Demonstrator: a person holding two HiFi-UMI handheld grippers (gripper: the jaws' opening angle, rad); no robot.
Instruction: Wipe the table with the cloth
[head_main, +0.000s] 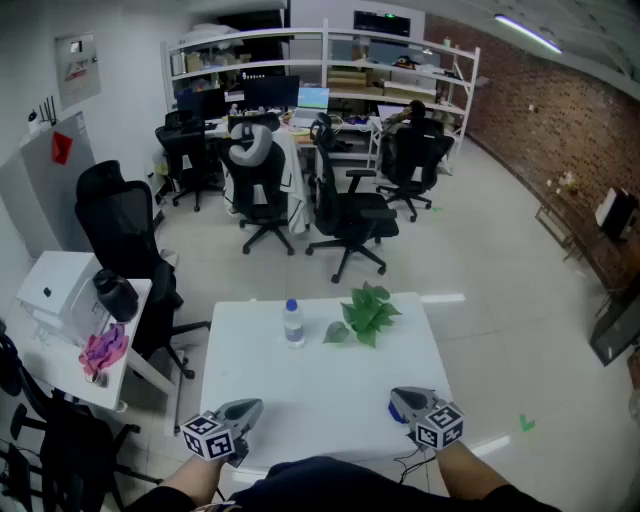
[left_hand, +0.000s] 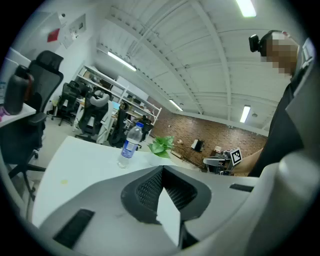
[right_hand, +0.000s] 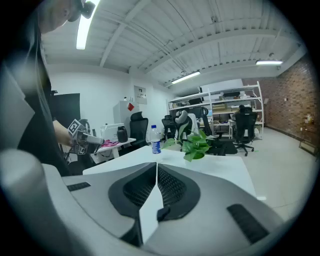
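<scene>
My left gripper (head_main: 245, 410), right gripper (head_main: 402, 400): both closed, empty. Cloth (head_main: 104, 350) far left, unheld. Bottle (head_main: 293, 324), plant (head_main: 368, 314) ahead: sweep may topple them.

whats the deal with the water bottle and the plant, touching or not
Apart: the head view shows bare table between the water bottle and the plant.

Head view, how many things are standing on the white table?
2. A water bottle stands near the far edge, and a leafy plant just right of it. The near edge is hidden behind the person's body, so something there could be missed.
</scene>
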